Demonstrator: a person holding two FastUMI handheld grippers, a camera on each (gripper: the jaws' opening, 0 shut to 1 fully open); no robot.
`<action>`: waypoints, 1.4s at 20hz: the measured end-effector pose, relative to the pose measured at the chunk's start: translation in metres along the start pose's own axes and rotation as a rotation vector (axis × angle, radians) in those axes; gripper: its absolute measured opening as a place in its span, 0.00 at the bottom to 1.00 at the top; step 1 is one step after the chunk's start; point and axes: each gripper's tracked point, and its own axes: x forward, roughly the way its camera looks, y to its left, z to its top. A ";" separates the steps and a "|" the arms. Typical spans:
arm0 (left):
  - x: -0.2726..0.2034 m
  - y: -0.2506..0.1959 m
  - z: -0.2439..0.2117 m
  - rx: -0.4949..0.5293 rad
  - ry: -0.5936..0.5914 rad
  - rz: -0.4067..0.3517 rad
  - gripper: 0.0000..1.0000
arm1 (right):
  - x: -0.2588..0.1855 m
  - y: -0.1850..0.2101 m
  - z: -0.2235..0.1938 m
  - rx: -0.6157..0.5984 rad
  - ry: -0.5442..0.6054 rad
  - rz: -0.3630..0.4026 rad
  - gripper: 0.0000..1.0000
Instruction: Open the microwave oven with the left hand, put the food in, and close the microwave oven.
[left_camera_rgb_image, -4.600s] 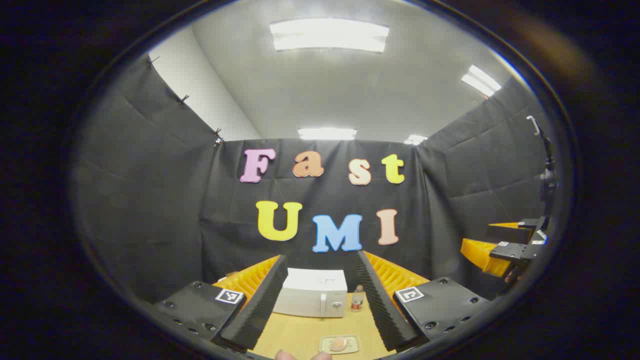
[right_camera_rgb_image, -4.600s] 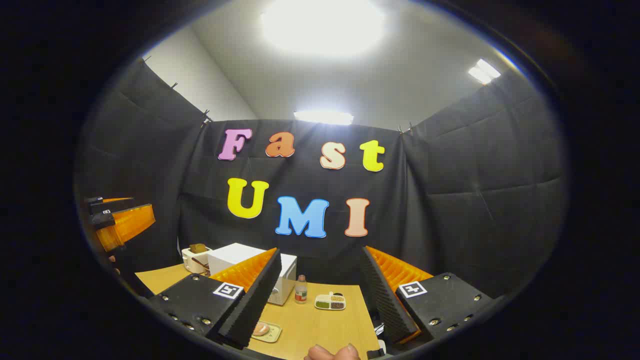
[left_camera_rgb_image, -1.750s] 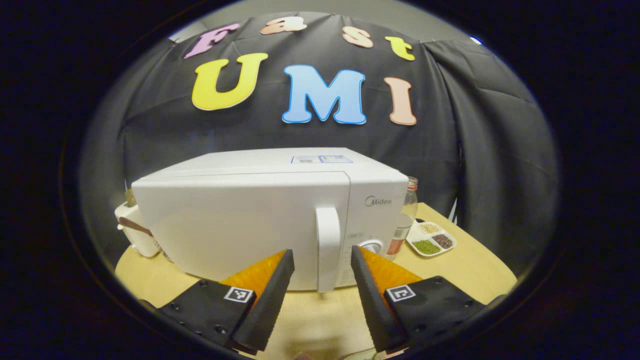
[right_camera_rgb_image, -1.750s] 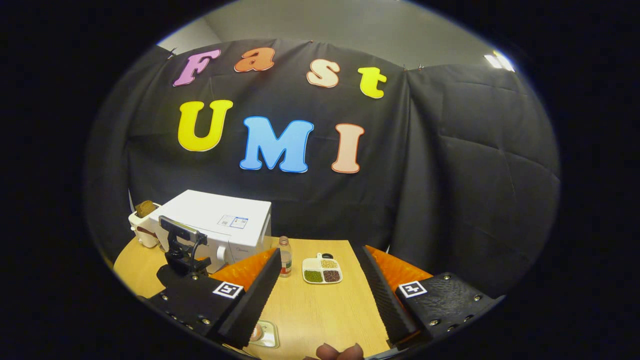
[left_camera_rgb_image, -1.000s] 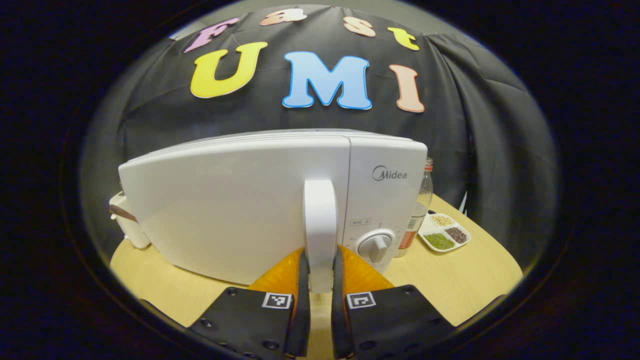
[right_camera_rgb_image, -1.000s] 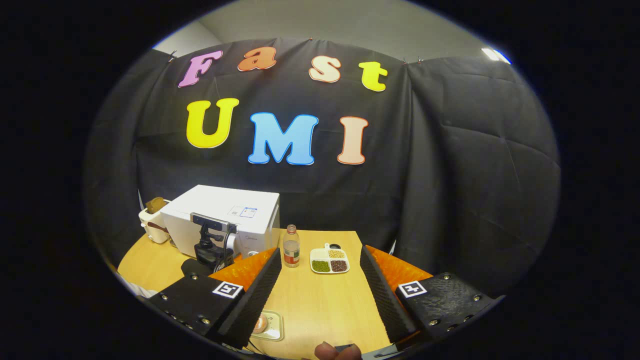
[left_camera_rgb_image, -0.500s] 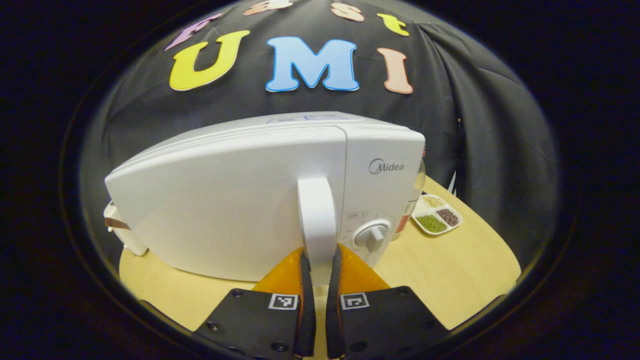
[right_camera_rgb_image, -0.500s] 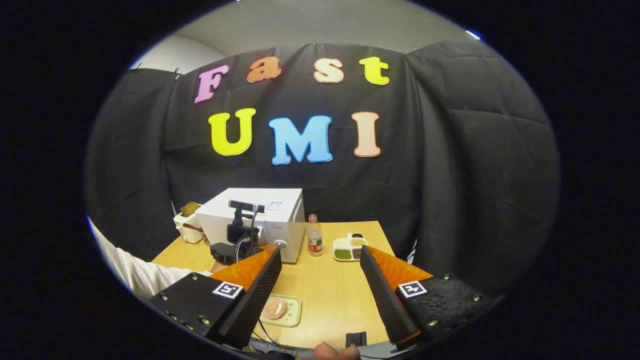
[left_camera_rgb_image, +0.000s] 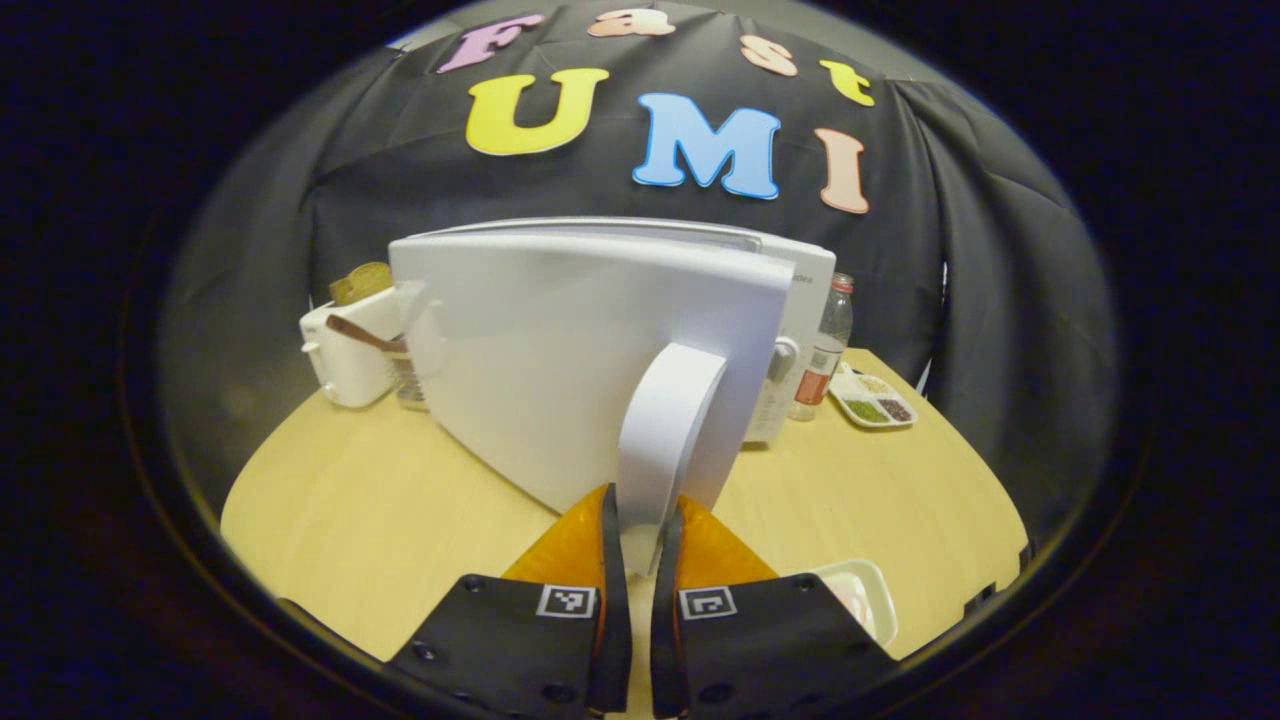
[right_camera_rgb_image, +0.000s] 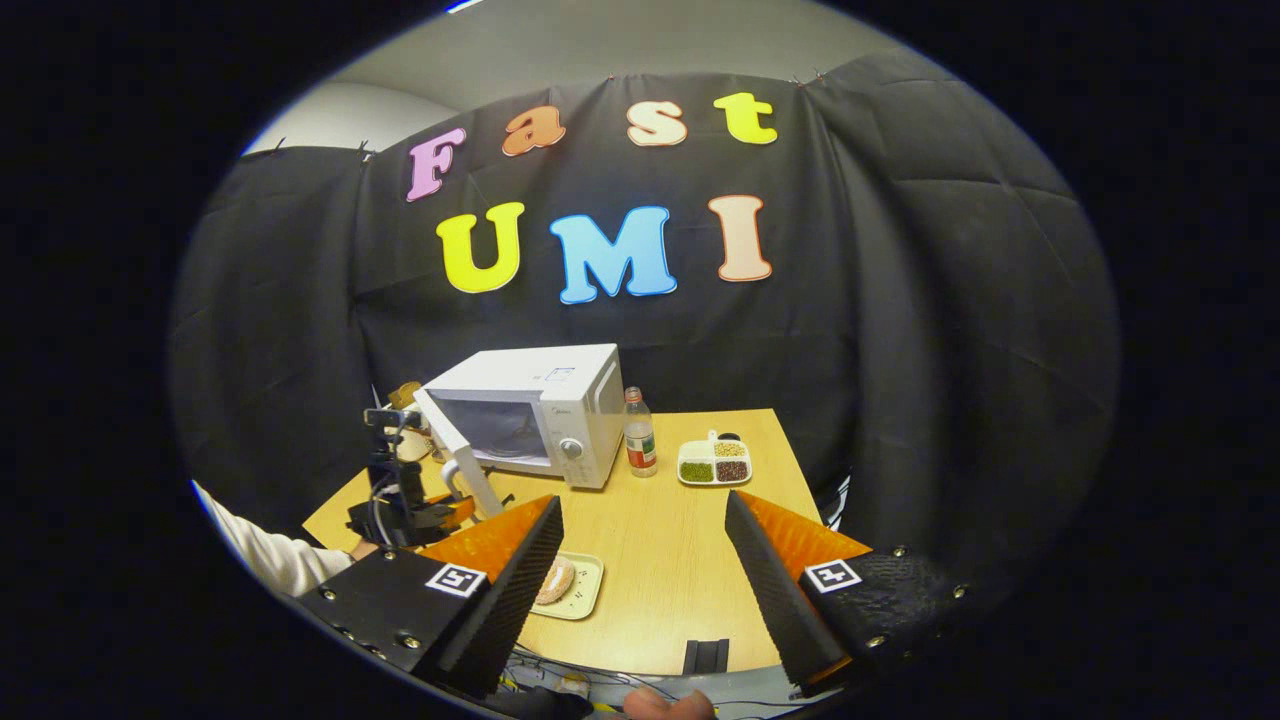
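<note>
The white microwave stands on the wooden table with its door swung partly open toward me. My left gripper is shut on the door's vertical handle, one finger on each side. In the right gripper view the microwave shows its open cavity, with the door angled out and the left gripper at it. The food, a round bun, lies on a small pale tray near the table's front. My right gripper hovers open above the table, holding nothing.
A glass bottle and a divided dish of grains stand right of the microwave. A white container sits at its left. A person's white sleeve reaches in from the left. A small black object lies at the table's front edge.
The left gripper closed on the handle and has pulled the door from shut to partly open, swinging it leftward. The right gripper drew back and rose a little, staying open.
</note>
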 end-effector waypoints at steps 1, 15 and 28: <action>-0.013 0.018 -0.009 -0.001 0.005 0.018 0.14 | 0.004 0.004 -0.006 -0.004 0.008 0.010 1.00; -0.067 0.133 -0.044 0.009 -0.026 -0.117 0.16 | 0.126 0.135 -0.151 0.007 0.415 0.023 1.00; -0.086 0.217 -0.081 -0.139 0.072 -0.100 0.31 | 0.209 0.148 -0.254 -0.002 0.699 -0.110 1.00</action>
